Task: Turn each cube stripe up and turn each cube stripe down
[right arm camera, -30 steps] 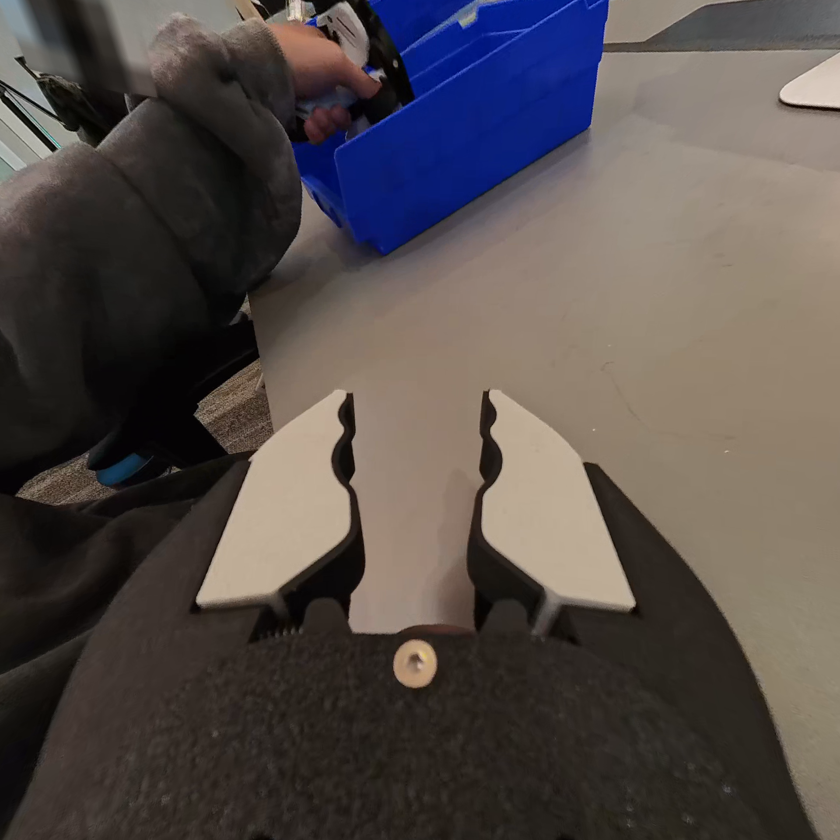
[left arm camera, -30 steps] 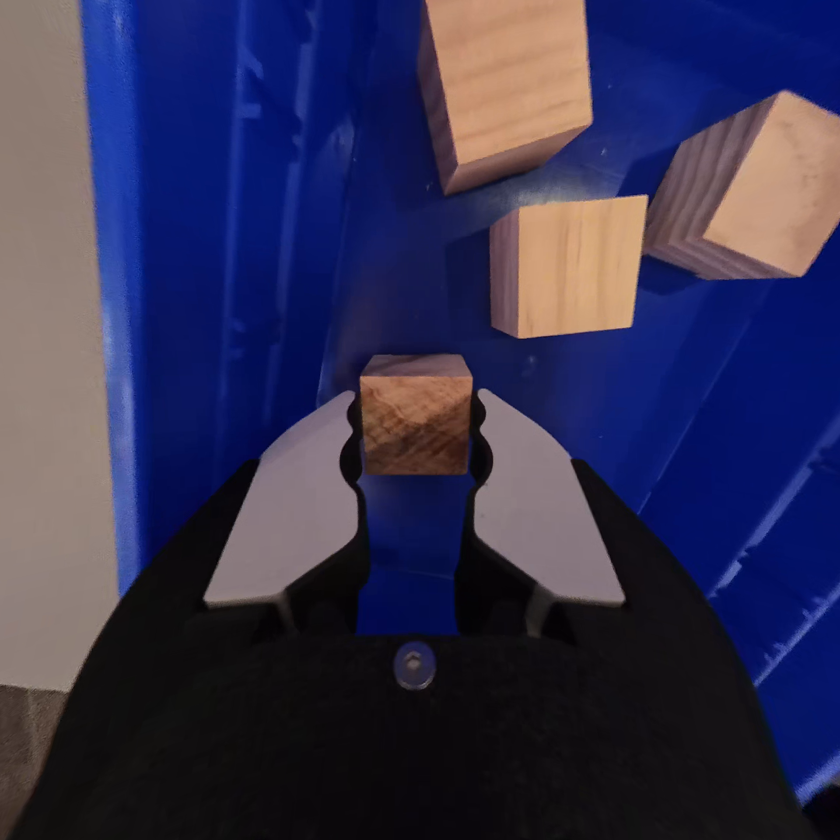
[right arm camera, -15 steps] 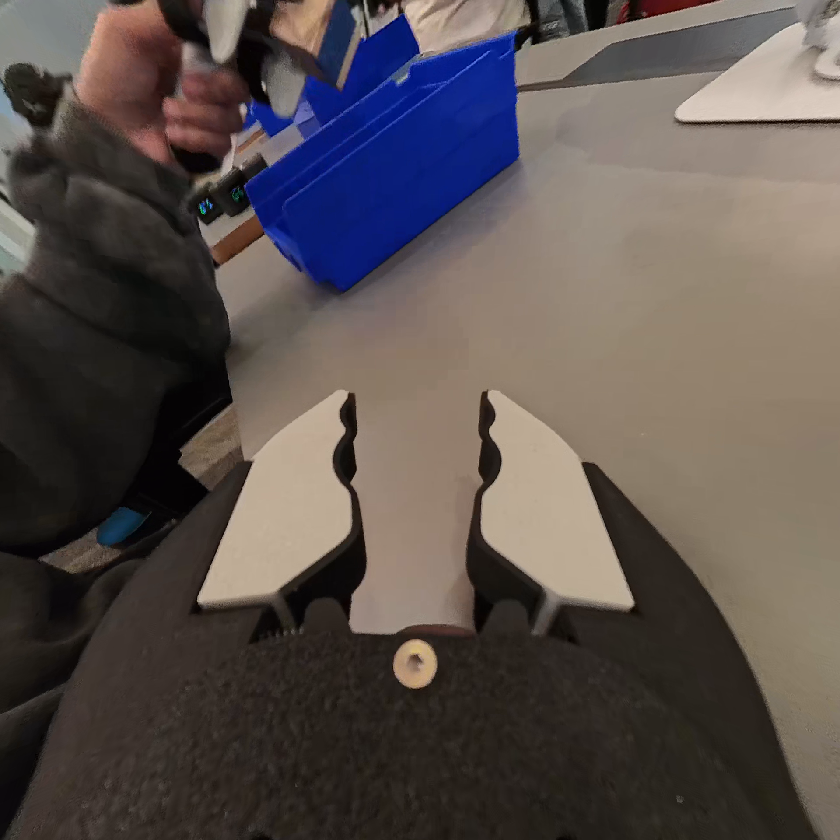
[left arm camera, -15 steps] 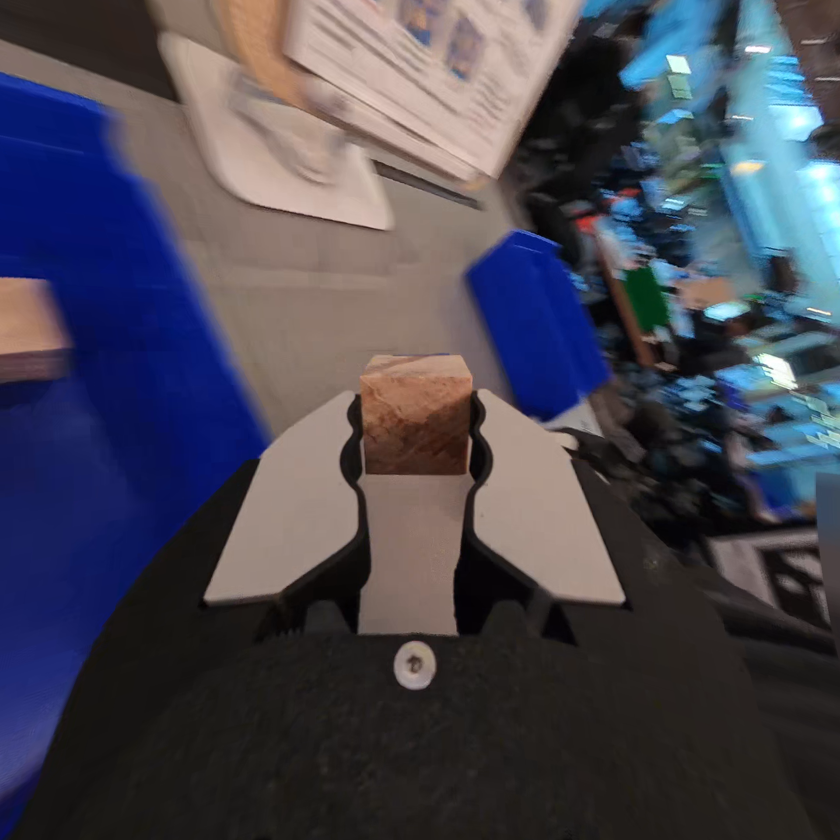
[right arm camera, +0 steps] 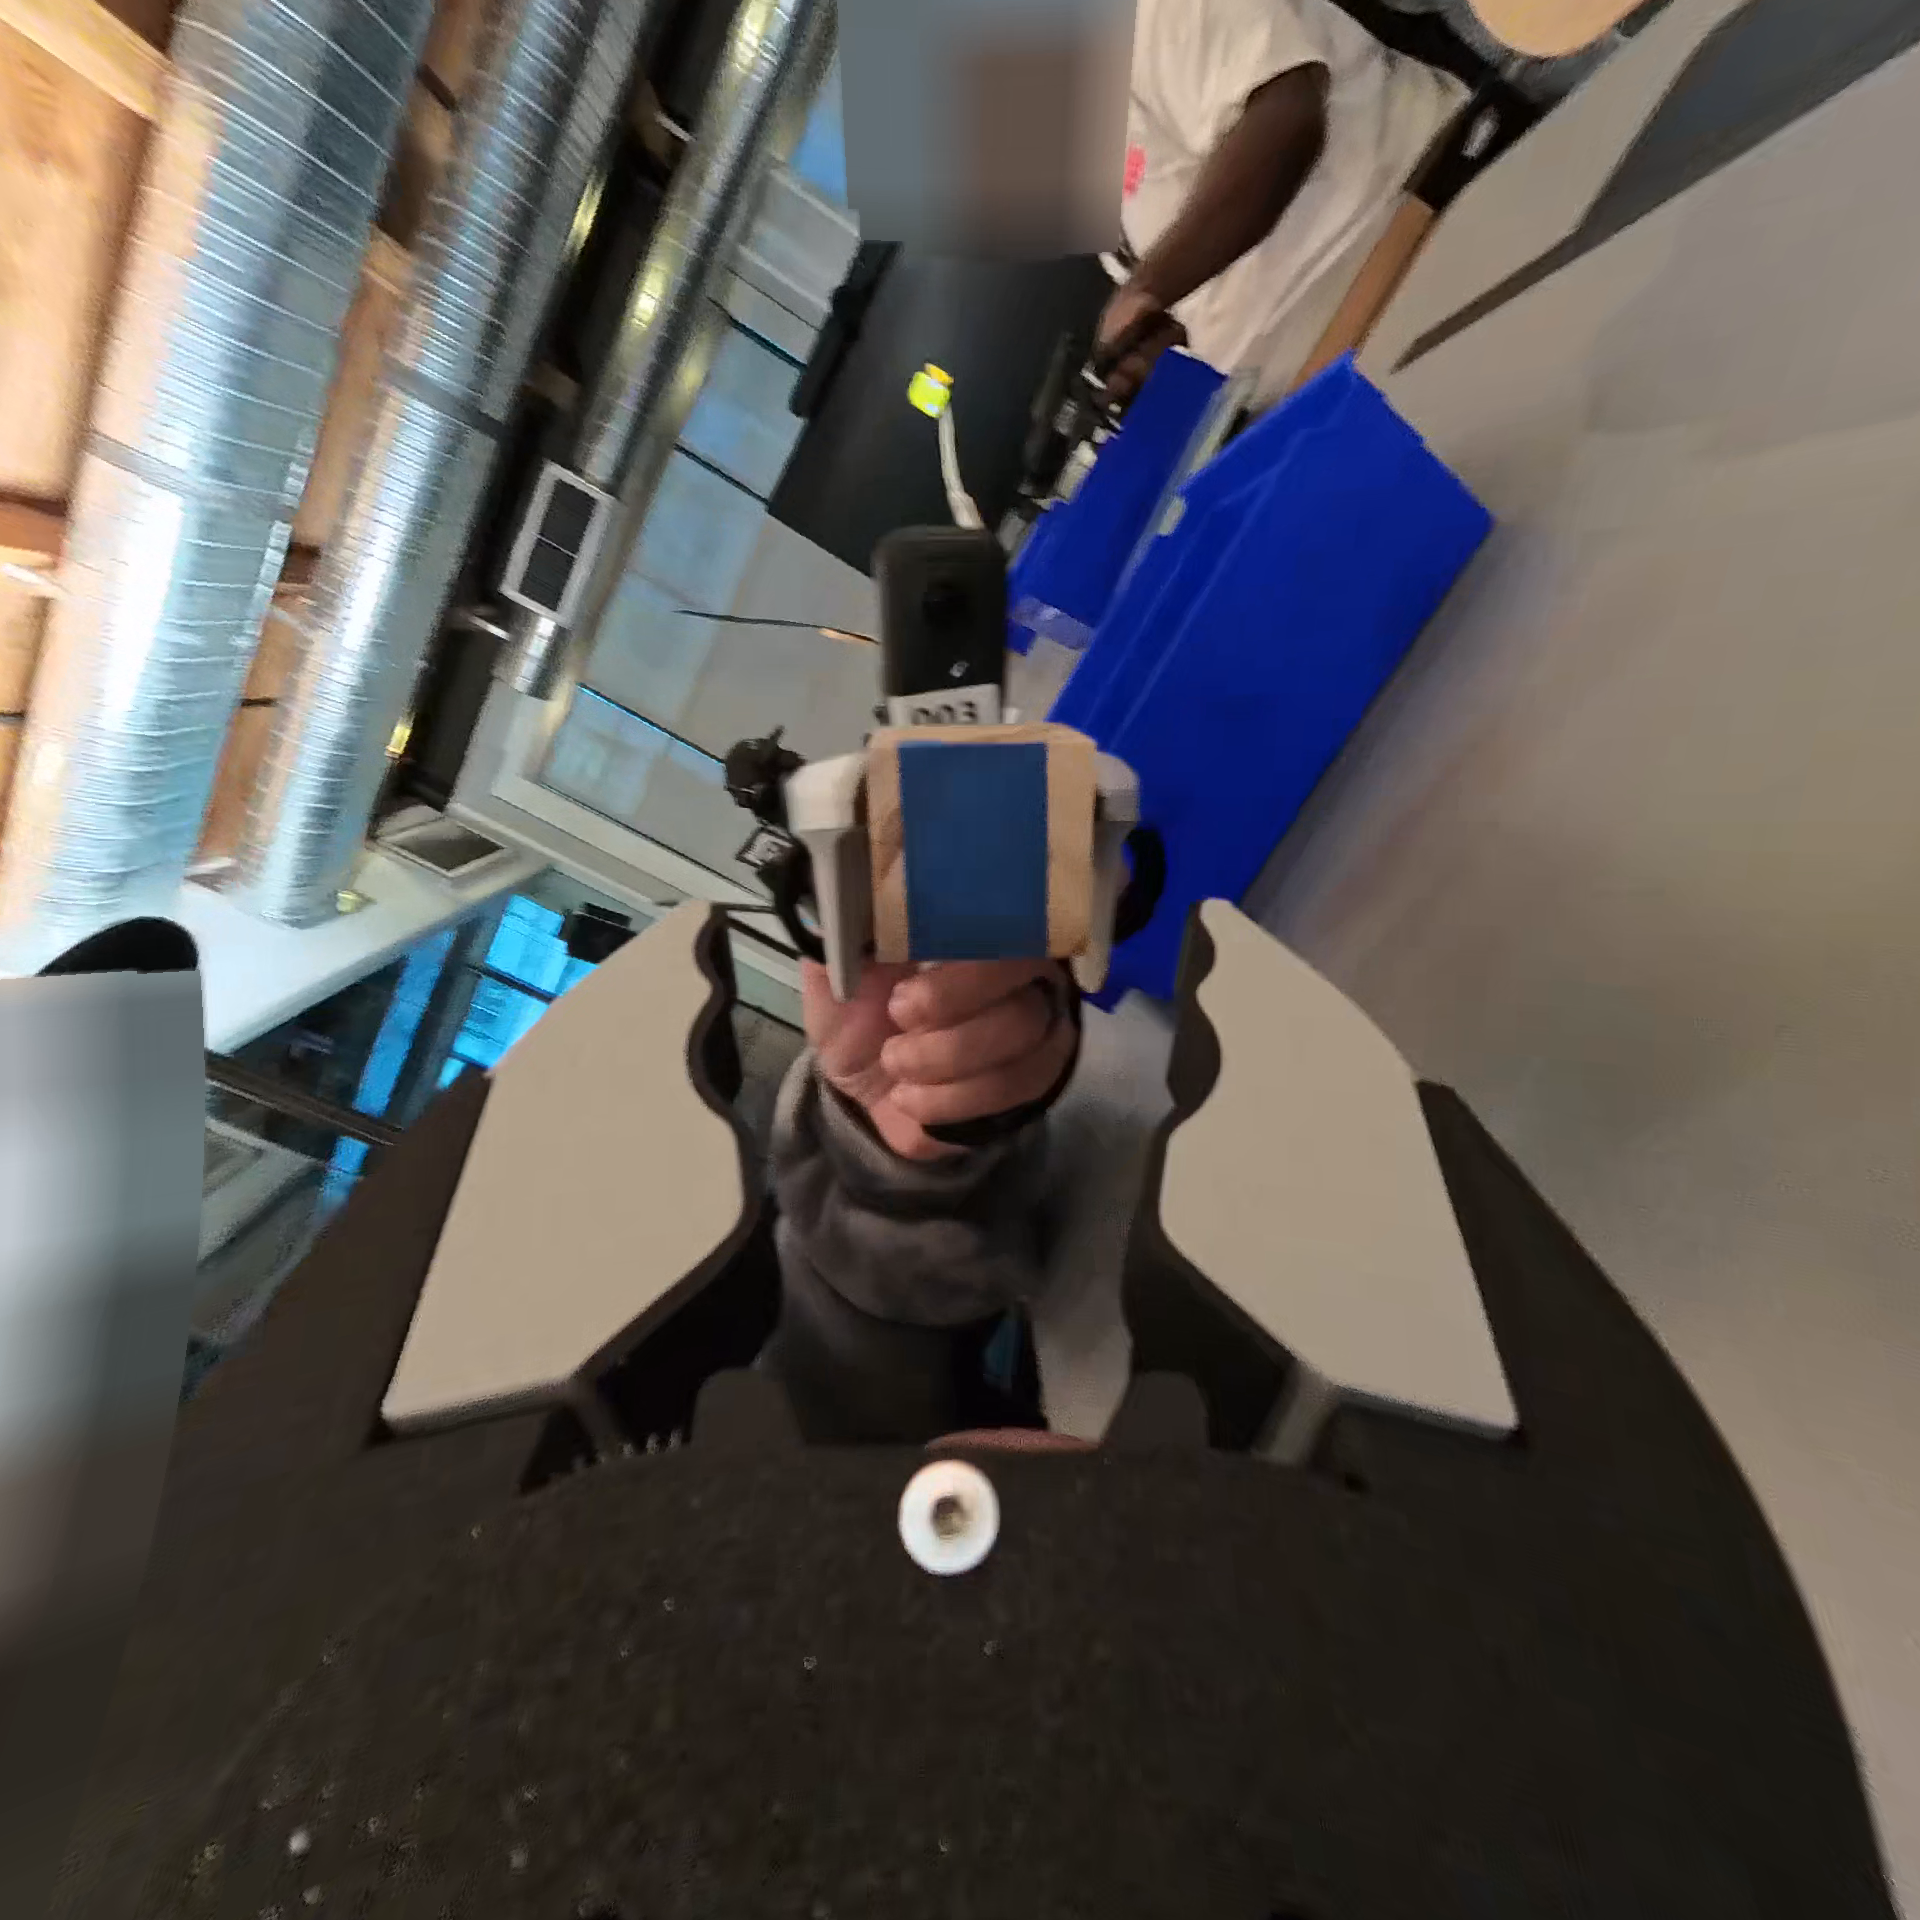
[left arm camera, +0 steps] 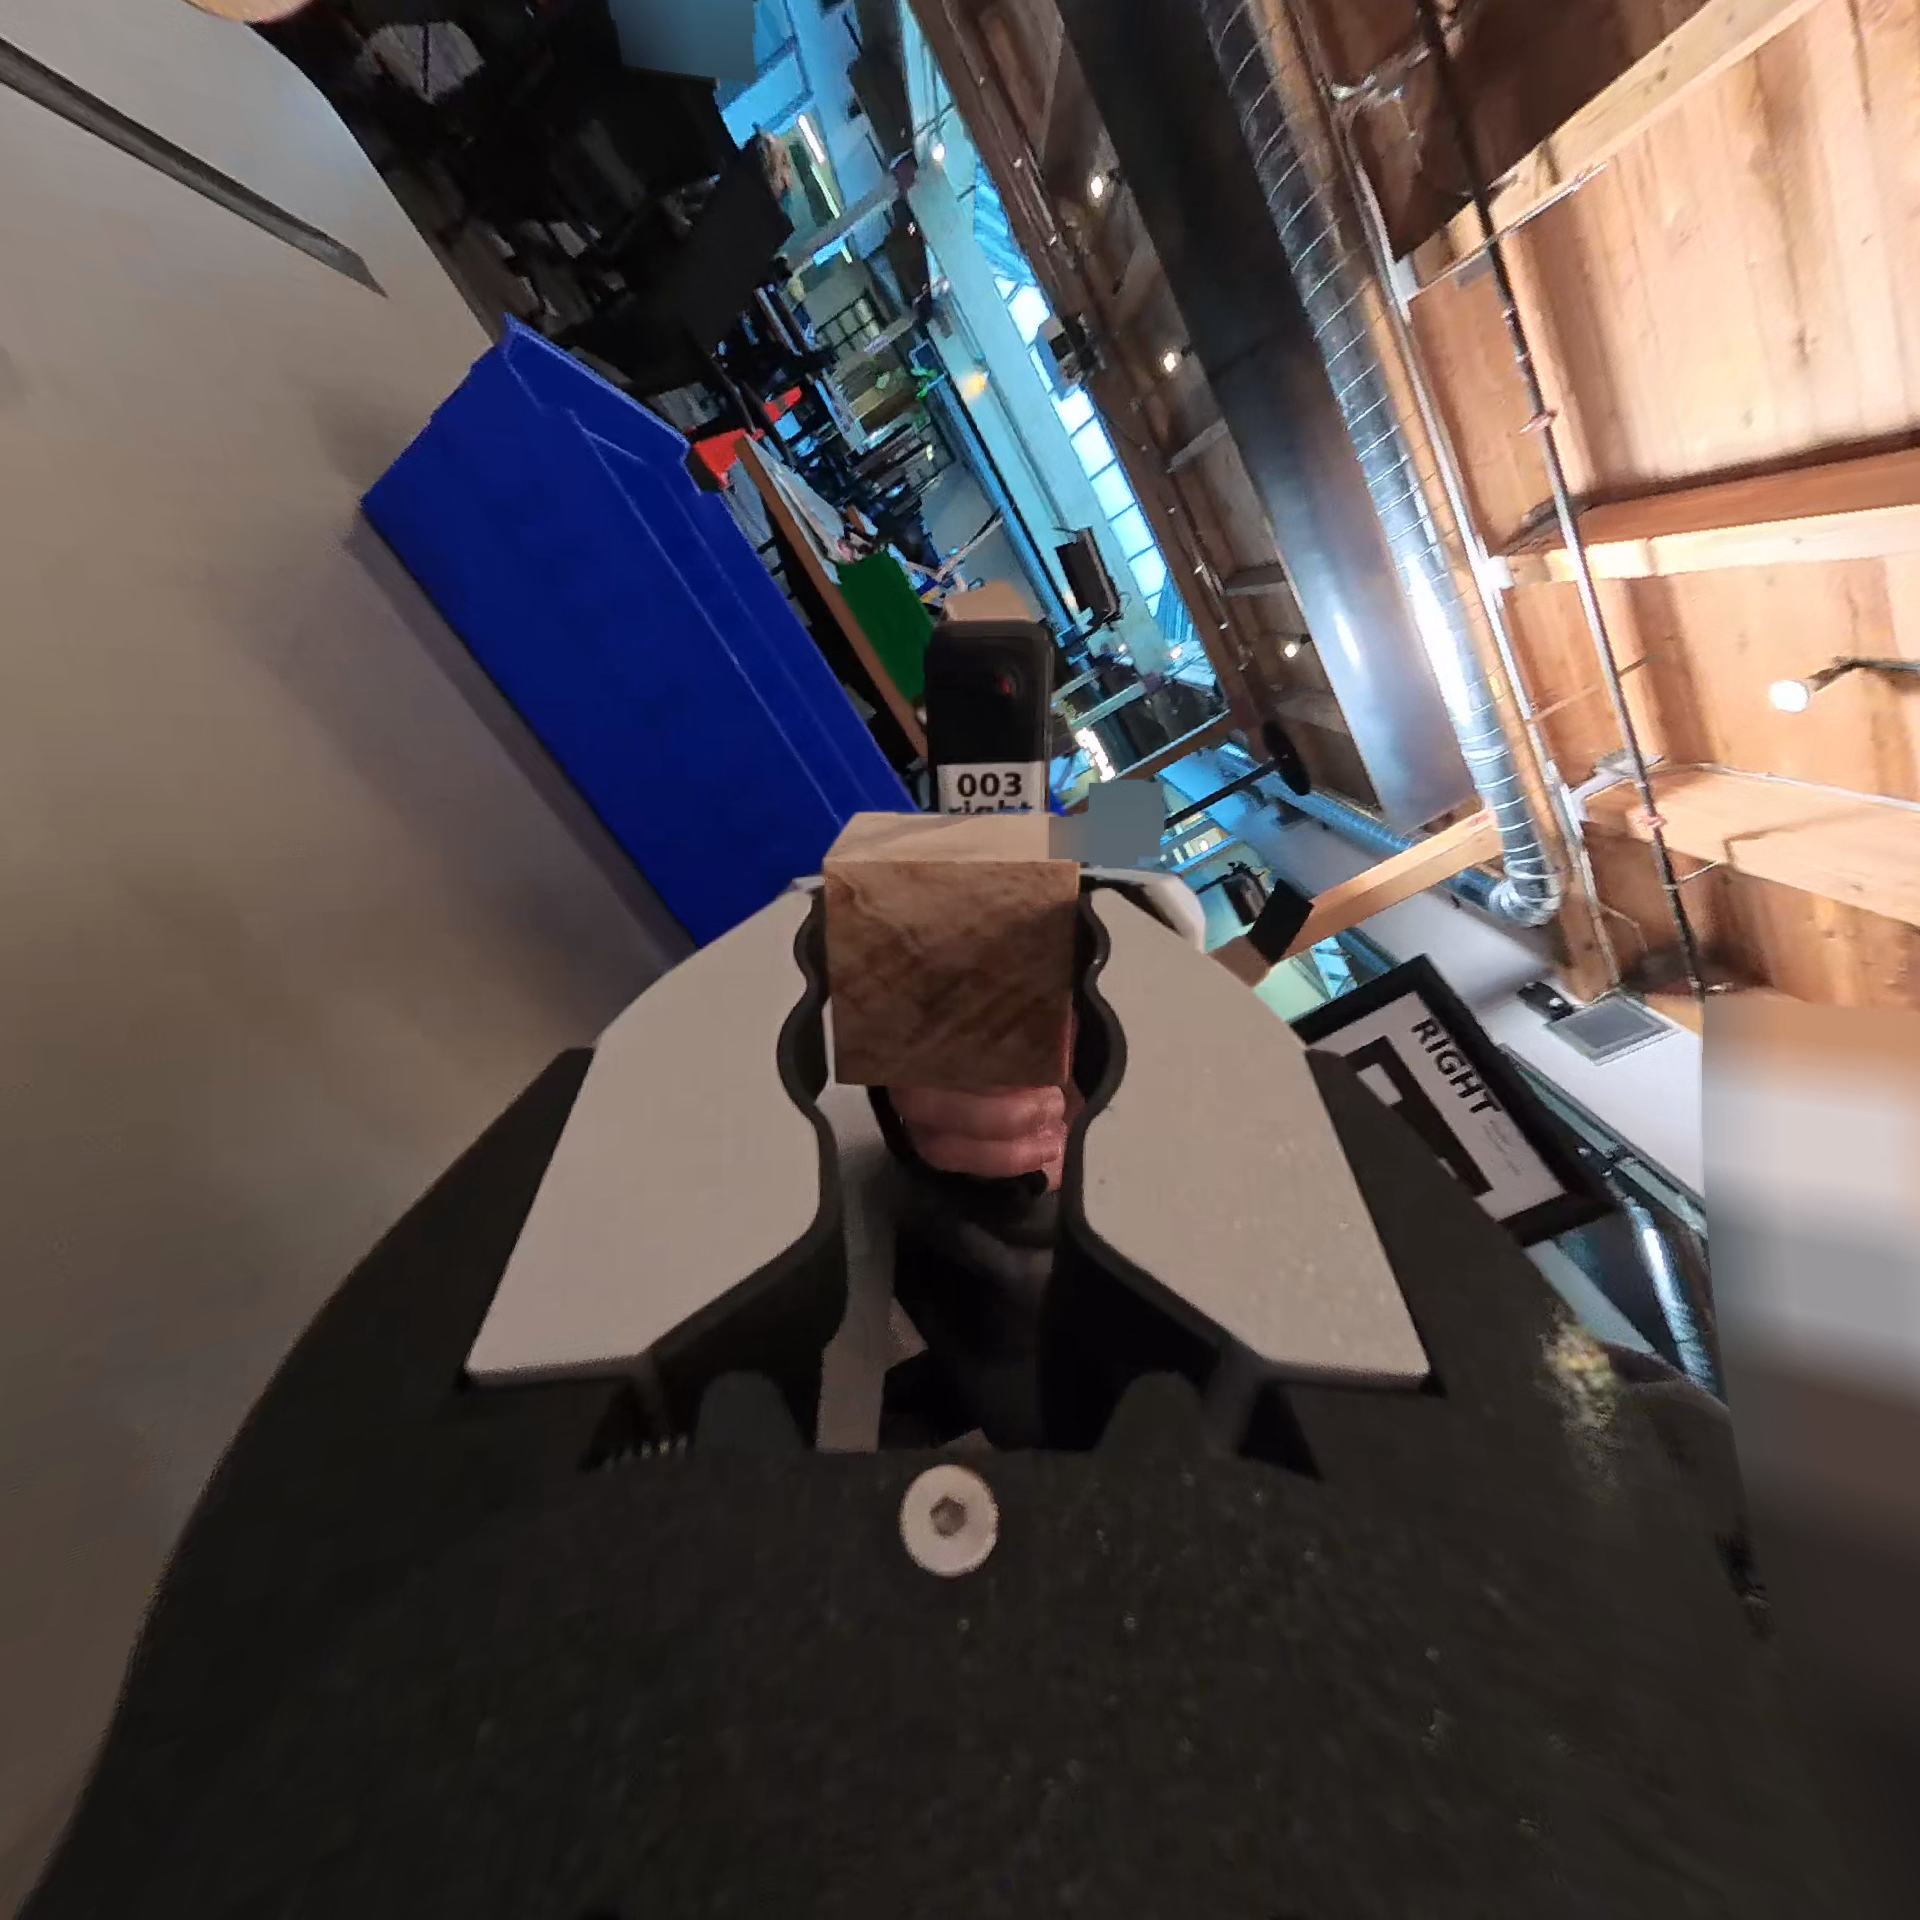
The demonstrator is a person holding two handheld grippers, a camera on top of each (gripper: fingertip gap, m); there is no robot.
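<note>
1. Wooden ceiling beams, ribbed silver ductwork (left arm camera: 1455,665) and blue-lit windows fill the background of both wrist views, which are tipped sideways, so the grey worktop (left arm camera: 156,727) stands like a wall along one edge of each picture.
2. On that worktop sits a blue bin (left arm camera: 613,644); the right wrist view shows it too (right arm camera: 1278,665), with a second blue bin (right arm camera: 1112,488) just behind it and a person in a white shirt (right arm camera: 1216,177) standing beyond.
3. Left tool (left arm camera: 951,961): its two grey fingers (left arm camera: 686,1143) are clamped on a wooden cube (left arm camera: 951,966), which sits right at the fingertips, lifted clear of the worktop.
4. From the left wrist view the cube shows a plain, dark-grained face toward the camera and a paler face on top.
5. From the right wrist view the same cube (right arm camera: 977,852) shows its far face, which carries a broad blue stripe (right arm camera: 971,852) running top to bottom, pointed straight at the right tool.
6. The left tool (right arm camera: 977,862) seen from that side is held by a hand (right arm camera: 945,1060) in a grey sleeve, with a black camera (right arm camera: 940,623) standing above the cube.
7. Right tool (right arm camera: 951,956): its fingers (right arm camera: 582,1195) are spread wide and hold nothing. The cube appears in the gap between them but lies farther off, not touching either finger.
8. The two tools face each other in the air, roughly in line; the right tool's black camera (left arm camera: 987,717) shows just above the cube in the left wrist view.
</note>
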